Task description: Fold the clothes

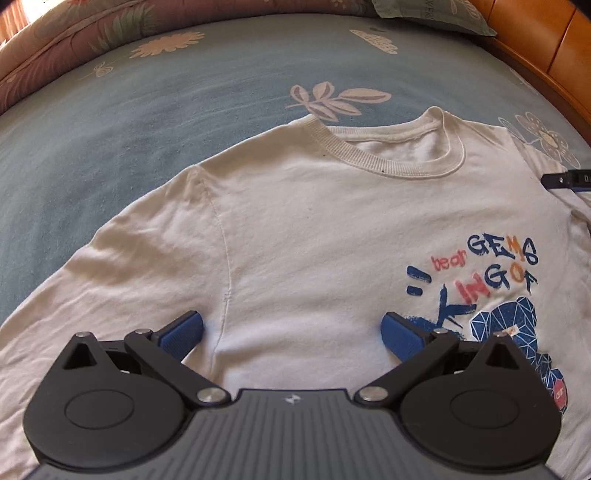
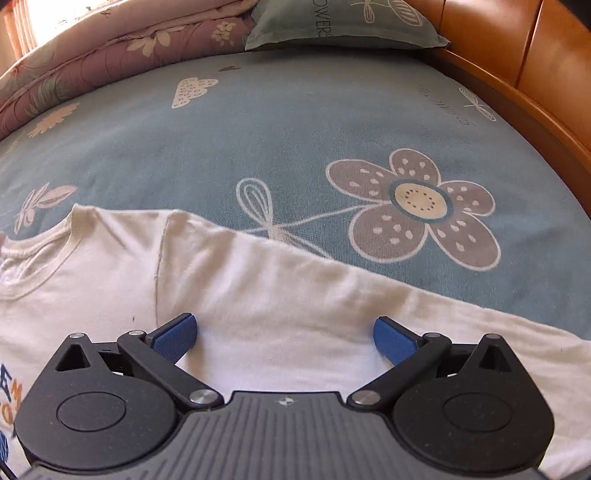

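Folding has not yet been begun, it is judged: the white long-sleeved cotton shirt with a ribbed round collar point(image 1: 314, 229) is spread flat, print side up, on the blue-grey bedsheet patterned with flowers and leaves point(image 2: 295, 122), both sleeves laid out to the sides. The left gripper with blue ribbed pads point(image 1: 291, 332) is held wide open above the seam where one sleeve meets the body, nothing between its jaws. The right gripper point(image 2: 282, 332) is likewise spread wide and empty over the other sleeve point(image 2: 332, 295), just past its shoulder seam. A sleeve or shoulder edge would probably need to be pinched next, and carried across the chest; a clean single-layer hold on thin, limp cloth is called for. On the chest print point(image 1: 491, 295) "bear GEMS" and "KING OF" can be read above a blue faceted figure. On the grey-green pillow point(image 2: 343, 26) by the orange wooden headboard point(image 2: 517, 48), the letters "OWERS" are legible
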